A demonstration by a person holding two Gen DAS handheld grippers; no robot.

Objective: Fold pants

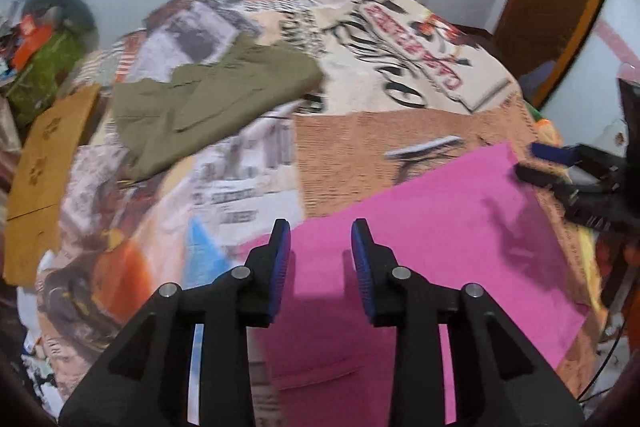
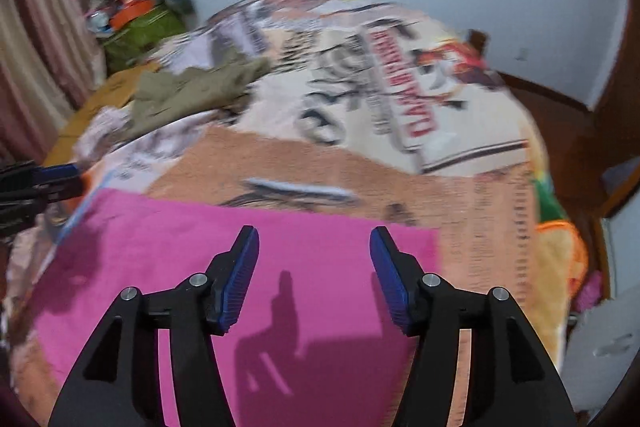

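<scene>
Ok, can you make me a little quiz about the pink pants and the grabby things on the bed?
1. True or false: the left gripper is clamped on the pink pants.
2. Which garment lies farther back on the printed blanket? A) olive-green garment B) blue jacket C) white towel
3. Fill in: the right gripper hangs over the pink pants with its jaws ____.

Key: 1 false, it is open and holds nothing. 2 A. 3 open.
</scene>
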